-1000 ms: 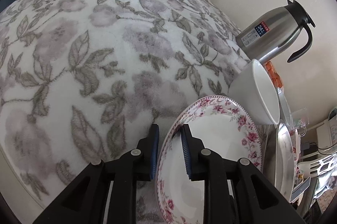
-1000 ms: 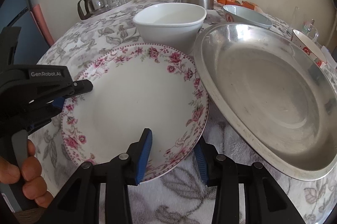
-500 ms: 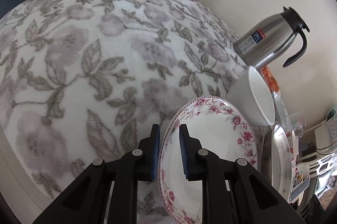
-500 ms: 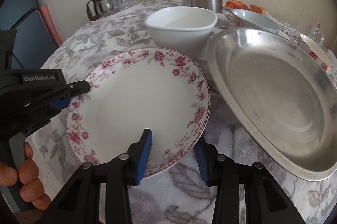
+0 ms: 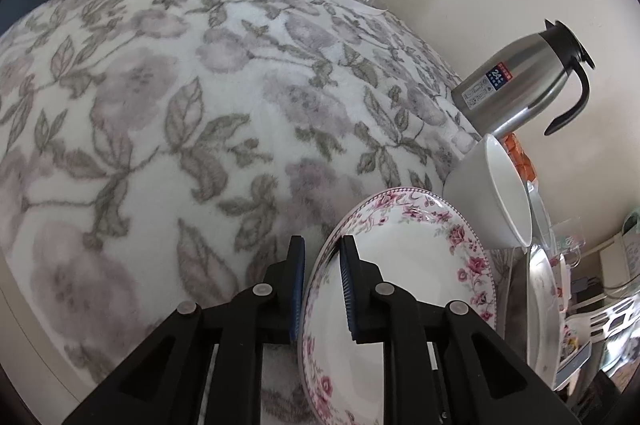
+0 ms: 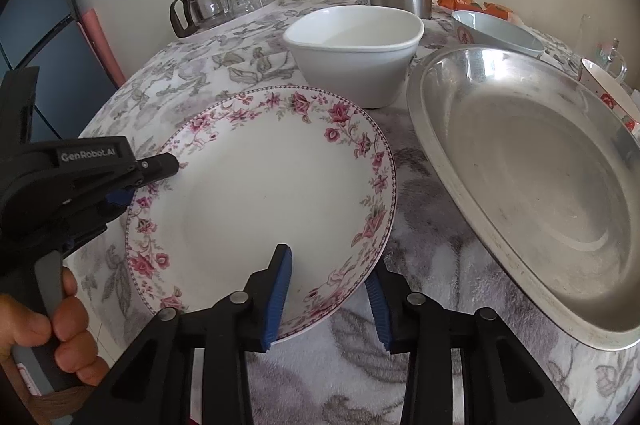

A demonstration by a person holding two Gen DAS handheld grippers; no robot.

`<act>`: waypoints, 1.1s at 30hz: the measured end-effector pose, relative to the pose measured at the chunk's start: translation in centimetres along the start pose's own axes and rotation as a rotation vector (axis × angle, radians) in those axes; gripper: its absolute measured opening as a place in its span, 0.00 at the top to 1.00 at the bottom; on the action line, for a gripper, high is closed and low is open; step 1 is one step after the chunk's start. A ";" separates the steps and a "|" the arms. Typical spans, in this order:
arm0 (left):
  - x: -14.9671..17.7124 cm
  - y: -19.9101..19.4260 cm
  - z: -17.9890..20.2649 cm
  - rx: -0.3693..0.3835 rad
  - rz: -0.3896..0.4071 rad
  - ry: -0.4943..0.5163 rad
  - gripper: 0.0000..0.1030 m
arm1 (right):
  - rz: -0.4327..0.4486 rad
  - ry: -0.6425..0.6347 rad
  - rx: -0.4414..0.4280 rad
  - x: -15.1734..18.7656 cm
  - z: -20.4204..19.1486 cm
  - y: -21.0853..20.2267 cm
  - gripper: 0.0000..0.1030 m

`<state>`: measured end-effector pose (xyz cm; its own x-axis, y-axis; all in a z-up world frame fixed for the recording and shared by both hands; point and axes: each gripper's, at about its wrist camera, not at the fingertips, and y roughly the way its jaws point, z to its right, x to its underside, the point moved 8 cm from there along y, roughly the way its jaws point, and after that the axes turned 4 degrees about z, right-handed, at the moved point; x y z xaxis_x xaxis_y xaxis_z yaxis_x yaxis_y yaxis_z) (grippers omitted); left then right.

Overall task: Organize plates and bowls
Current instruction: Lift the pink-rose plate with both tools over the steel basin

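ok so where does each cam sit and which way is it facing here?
Left wrist: on the left tongs, angled down across the floral tablecloth toward the wall; its blue pads clamp the floral plate rim.
Right wrist: on the right tongs, angled down over the plate toward the white bowl and steel tray; the plate's near rim sits between its pads; left tongs and a hand show.
Shared: plate, bowl, tray, steel flask.

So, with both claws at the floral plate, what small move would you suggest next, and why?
Probably lift the floral plate slightly and carry it toward the steel tray. The left claw is clamped on its rim, the right claw straddles the near edge, and the plate already tilts off the tablecloth; the white bowl sits just behind it.
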<state>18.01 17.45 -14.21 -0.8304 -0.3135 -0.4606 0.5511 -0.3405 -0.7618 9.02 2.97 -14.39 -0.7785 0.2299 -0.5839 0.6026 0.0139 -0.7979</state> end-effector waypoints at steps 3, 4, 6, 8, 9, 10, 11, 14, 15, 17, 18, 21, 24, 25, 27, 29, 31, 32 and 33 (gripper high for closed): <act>0.0 0.0 0.0 0.006 -0.002 0.007 0.82 | -0.001 0.002 0.001 0.0 0.0 0.0 0.62; 0.0 0.0 0.0 0.010 -0.003 0.002 0.83 | -0.001 0.001 0.002 0.0 0.0 -0.1 0.62; -0.1 -0.3 -0.2 0.016 0.001 -0.011 0.83 | 0.005 -0.010 -0.003 -0.2 -0.3 -0.4 0.61; -0.2 -0.7 -0.3 0.017 0.012 -0.019 0.83 | 0.021 -0.020 -0.016 -0.4 -0.7 -0.9 0.62; -0.3 -1.0 -0.4 0.008 0.018 -0.018 0.83 | 0.024 -0.014 -0.031 -0.6 -0.8 -1.1 0.62; -0.3 -1.2 -0.6 -0.001 0.020 -0.016 0.83 | 0.026 -0.008 -0.044 -0.6 -0.8 -1.2 0.62; -0.2 -1.4 -0.8 -0.004 0.021 -0.017 0.83 | 0.028 -0.004 -0.054 -0.7 -0.9 -1.4 0.62; 0.0 -1.7 -1.3 0.003 0.020 -0.032 0.83 | 0.038 -0.014 -0.067 -0.9 -1.3 -1.8 0.62; 0.1 -1.9 -1.5 -0.002 0.021 -0.033 0.83 | 0.045 -0.021 -0.073 -1.0 -1.5 -2.0 0.62; 0.2 -2.2 -1.8 -0.008 0.024 -0.035 0.83 | 0.057 -0.030 -0.084 -1.2 -1.8 -2.4 0.62; 0.2 -2.5 -1.9 -0.006 0.030 -0.037 0.83 | 0.061 -0.035 -0.087 -1.3 -2.0 -2.5 0.62; 0.0 -3.4 -2.0 -0.002 0.052 -0.040 0.83 | 0.069 -0.046 -0.103 -1.4 -2.3 -2.9 0.62; -0.2 -4.3 -1.8 -0.005 0.074 -0.032 0.83 | 0.077 -0.045 -0.116 -1.4 -2.5 -3.5 0.62; -0.2 -4.5 -1.7 -0.005 0.080 -0.031 0.83 | 0.084 -0.046 -0.118 -1.5 -2.5 -3.8 0.62; -0.4 -5.1 -1.4 0.000 0.089 -0.026 0.83 | 0.105 -0.049 -0.121 -1.9 -2.5 -4.6 0.62; -0.6 -5.8 -0.9 0.003 0.100 -0.017 0.83 | 0.126 -0.049 -0.129 -2.4 -2.5 -5.4 0.62; -1.0 -6.6 -0.1 0.011 0.115 -0.005 0.83 | 0.148 -0.039 -0.134 -2.8 -2.2 -6.2 0.62; -1.2 -6.9 0.4 0.014 0.122 0.006 0.83 | 0.157 -0.036 -0.134 -3.0 -2.0 -6.6 0.62; -1.3 -7.3 1.0 0.017 0.129 0.022 0.83 | 0.165 -0.034 -0.132 -3.1 -1.8 -7.0 0.62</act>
<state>15.21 19.41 -7.59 -0.7540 -0.3364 -0.5642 0.6546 -0.3136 -0.6879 7.56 3.88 -6.74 -0.6717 0.2069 -0.7113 0.7382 0.1068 -0.6661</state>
